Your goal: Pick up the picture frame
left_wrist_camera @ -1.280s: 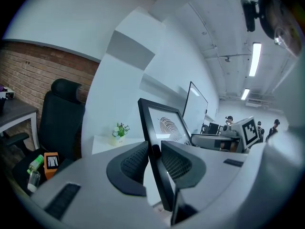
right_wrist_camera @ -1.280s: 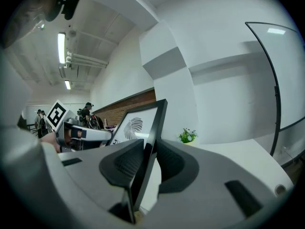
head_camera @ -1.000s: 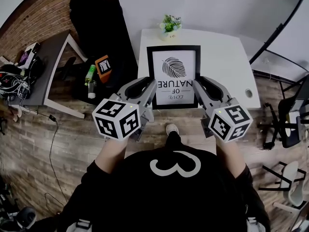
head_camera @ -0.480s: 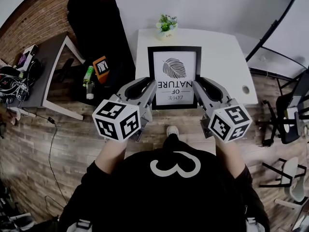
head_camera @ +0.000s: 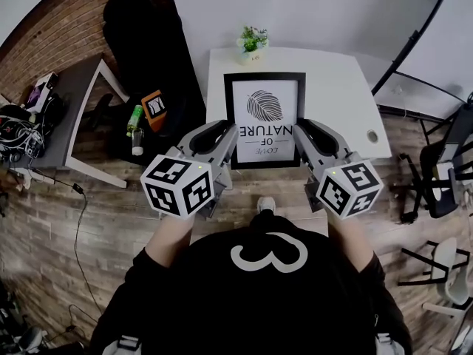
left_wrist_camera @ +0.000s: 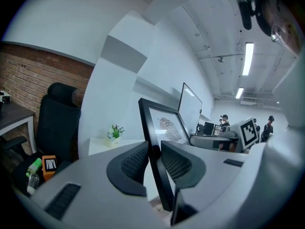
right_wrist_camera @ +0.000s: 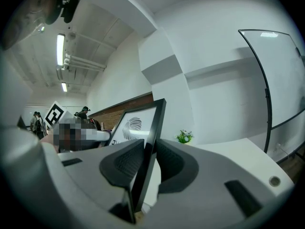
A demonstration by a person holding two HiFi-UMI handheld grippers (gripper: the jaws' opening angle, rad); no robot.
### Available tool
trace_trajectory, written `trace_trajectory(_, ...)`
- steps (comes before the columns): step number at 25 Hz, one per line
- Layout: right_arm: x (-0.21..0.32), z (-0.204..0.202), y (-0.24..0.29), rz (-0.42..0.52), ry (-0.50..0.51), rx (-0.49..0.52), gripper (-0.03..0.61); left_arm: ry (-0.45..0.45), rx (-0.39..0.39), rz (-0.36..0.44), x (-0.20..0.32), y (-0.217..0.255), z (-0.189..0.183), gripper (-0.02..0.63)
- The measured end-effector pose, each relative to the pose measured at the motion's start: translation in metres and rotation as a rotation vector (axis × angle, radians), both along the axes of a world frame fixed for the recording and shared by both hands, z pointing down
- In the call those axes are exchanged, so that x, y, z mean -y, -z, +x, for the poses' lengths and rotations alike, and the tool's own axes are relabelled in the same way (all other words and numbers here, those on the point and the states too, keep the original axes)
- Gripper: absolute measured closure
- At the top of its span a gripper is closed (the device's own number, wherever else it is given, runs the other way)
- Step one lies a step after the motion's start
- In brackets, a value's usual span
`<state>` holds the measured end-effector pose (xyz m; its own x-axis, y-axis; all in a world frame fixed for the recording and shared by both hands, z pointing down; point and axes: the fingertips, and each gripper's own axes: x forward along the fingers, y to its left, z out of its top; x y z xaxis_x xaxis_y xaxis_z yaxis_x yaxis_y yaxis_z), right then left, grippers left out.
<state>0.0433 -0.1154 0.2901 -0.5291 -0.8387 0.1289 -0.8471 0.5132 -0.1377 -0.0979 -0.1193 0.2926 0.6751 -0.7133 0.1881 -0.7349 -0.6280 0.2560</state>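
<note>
The black picture frame (head_camera: pixel 264 106) with a leaf print and upside-down lettering hangs above the white table (head_camera: pixel 336 102), held by its two side edges. My left gripper (head_camera: pixel 230 136) is shut on the frame's left edge, and the ribbed pads press both faces of the frame (left_wrist_camera: pixel 164 123) in the left gripper view, at my left gripper (left_wrist_camera: pixel 153 152). My right gripper (head_camera: pixel 299 133) is shut on the right edge. In the right gripper view the frame (right_wrist_camera: pixel 138 123) stands edge-on between the pads of my right gripper (right_wrist_camera: pixel 150 154).
A small potted plant (head_camera: pixel 252 41) stands at the table's far edge. A black office chair (head_camera: pixel 144 28), a dark desk (head_camera: pixel 66 109) with clutter, an orange object (head_camera: pixel 156 103) and a green bottle (head_camera: pixel 137 114) lie left. More chairs (head_camera: pixel 443 191) stand right.
Both grippers have drawn the frame slightly back toward the person, so it overhangs the table's near edge more. The grips are unchanged.
</note>
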Motion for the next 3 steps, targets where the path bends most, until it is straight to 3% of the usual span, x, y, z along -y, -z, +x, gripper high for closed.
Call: trace_trajectory(3, -0.0042, -0.0007, 0.0044, 0.011, -0.001, -0.001, 0.483, 0.005, -0.005, 0.006, -0.0020, 0.0034, -0.0006, 0.523)
